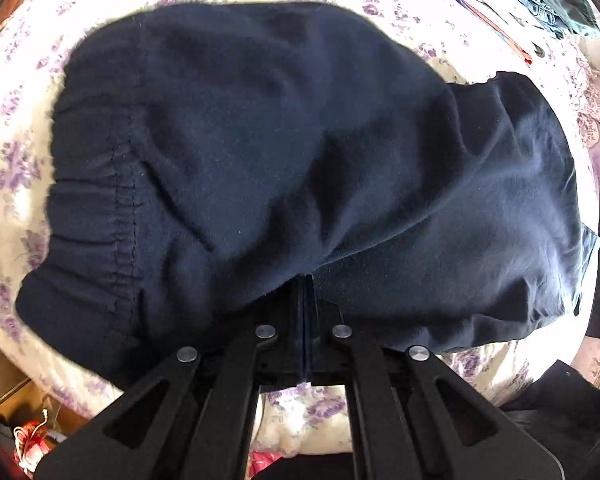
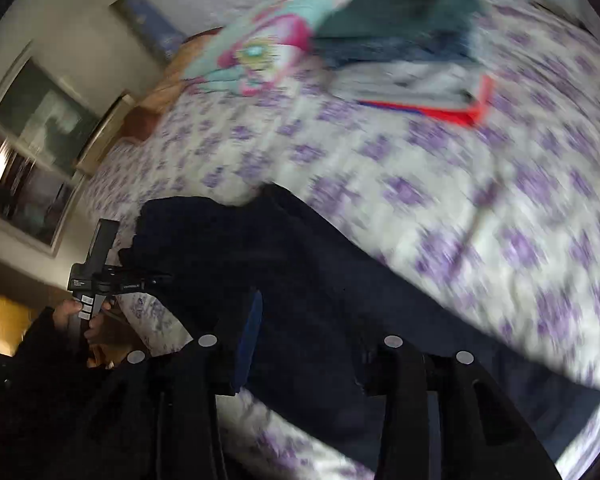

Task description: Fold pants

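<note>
1. The left gripper (image 1: pixel 306 284) has its two black jaws pressed together on a fold of the dark navy fleece pants (image 1: pixel 284 160), pinching the cloth at its near edge.
2. The right gripper (image 2: pixel 306 354) has its jaws apart; navy cloth shows in the gap between them, but the pads do not press on it.
3. The pants lie spread on the bed, with the gathered elastic waistband (image 1: pixel 96 208) at the left of the left wrist view and a smoother navy panel (image 1: pixel 512 208) at the right.
4. Under them is a white quilt with purple flower print (image 1: pixel 20 128).
5. In the blurred right wrist view a hand (image 2: pixel 74 314) in a dark sleeve holds the left gripper's handle beside the pants.
6. Farther up the bed sits a stack of folded clothes (image 2: pixel 412 60), dark green on top, with a red edge at the bottom.
7. Next to it lies a turquoise and pink pillow (image 2: pixel 260 44).
</note>
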The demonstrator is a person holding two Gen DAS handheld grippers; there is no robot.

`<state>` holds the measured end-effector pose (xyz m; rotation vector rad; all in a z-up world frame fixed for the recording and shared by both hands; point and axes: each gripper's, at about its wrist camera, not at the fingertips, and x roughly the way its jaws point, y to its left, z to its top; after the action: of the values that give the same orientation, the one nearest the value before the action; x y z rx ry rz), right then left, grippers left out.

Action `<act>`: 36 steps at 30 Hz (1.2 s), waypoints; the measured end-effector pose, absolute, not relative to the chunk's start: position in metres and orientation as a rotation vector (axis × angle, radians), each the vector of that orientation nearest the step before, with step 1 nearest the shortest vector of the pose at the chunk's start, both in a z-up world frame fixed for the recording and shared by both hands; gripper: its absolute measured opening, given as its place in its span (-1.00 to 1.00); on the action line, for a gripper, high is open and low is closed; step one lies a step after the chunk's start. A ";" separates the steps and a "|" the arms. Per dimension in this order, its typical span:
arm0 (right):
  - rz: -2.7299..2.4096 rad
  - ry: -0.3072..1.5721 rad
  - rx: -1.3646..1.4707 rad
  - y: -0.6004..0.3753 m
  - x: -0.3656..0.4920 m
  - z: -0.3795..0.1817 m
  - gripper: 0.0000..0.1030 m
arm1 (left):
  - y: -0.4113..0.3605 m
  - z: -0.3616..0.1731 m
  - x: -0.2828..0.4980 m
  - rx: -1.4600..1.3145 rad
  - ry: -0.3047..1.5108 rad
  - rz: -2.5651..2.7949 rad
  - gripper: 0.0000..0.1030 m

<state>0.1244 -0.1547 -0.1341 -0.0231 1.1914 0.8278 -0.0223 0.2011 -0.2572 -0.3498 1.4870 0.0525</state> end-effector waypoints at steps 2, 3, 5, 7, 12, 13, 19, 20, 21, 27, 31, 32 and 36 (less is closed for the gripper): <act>0.927 1.219 -0.088 -0.102 0.156 -0.146 -0.21 | 0.202 -0.233 -0.019 -0.305 1.450 0.067 -0.98; 0.962 1.243 -0.130 -0.080 0.169 -0.154 -0.21 | 0.212 -0.223 -0.010 -0.303 1.428 0.066 -0.97; 1.007 1.280 -0.208 -0.050 0.185 -0.170 -0.21 | 0.218 -0.203 0.000 -0.309 1.372 0.074 -0.95; 1.020 1.333 -0.256 -0.030 0.195 -0.185 -0.21 | 0.229 -0.189 0.015 -0.307 1.325 0.101 -0.89; 1.049 1.396 -0.293 -0.006 0.208 -0.211 -0.21 | 0.254 -0.219 0.040 -0.355 1.337 0.169 -0.89; 1.055 1.410 -0.287 -0.002 0.212 -0.216 -0.40 | 0.255 -0.228 0.042 -0.367 1.346 0.179 -0.92; 0.970 1.359 -0.186 -0.012 0.230 -0.205 -0.97 | 0.263 -0.243 0.043 -0.379 1.326 0.254 -0.96; 0.957 1.362 -0.166 -0.016 0.235 -0.205 -0.97 | 0.262 -0.240 0.045 -0.357 1.322 0.267 -0.96; 0.945 1.374 -0.171 -0.015 0.238 -0.209 -0.97 | 0.262 -0.242 0.047 -0.349 1.321 0.277 -0.96; 0.886 1.432 -0.199 -0.004 0.245 -0.269 -0.95 | 0.261 -0.253 0.072 -0.242 1.304 0.343 -0.96; 0.869 1.454 -0.131 -0.029 0.249 -0.241 -0.31 | 0.261 -0.240 0.078 -0.221 1.350 0.321 -0.97; 0.864 1.408 -0.136 -0.042 0.247 -0.224 -0.26 | 0.259 -0.232 0.079 -0.216 1.345 0.324 -0.97; 0.794 1.194 -0.109 -0.120 0.220 -0.145 0.14 | 0.221 -0.176 0.079 -0.151 1.225 0.252 -0.81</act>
<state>0.2195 -0.1197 -0.1448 -0.1088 1.1940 0.7944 0.0794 0.2214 -0.1763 -0.1509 1.2247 0.2516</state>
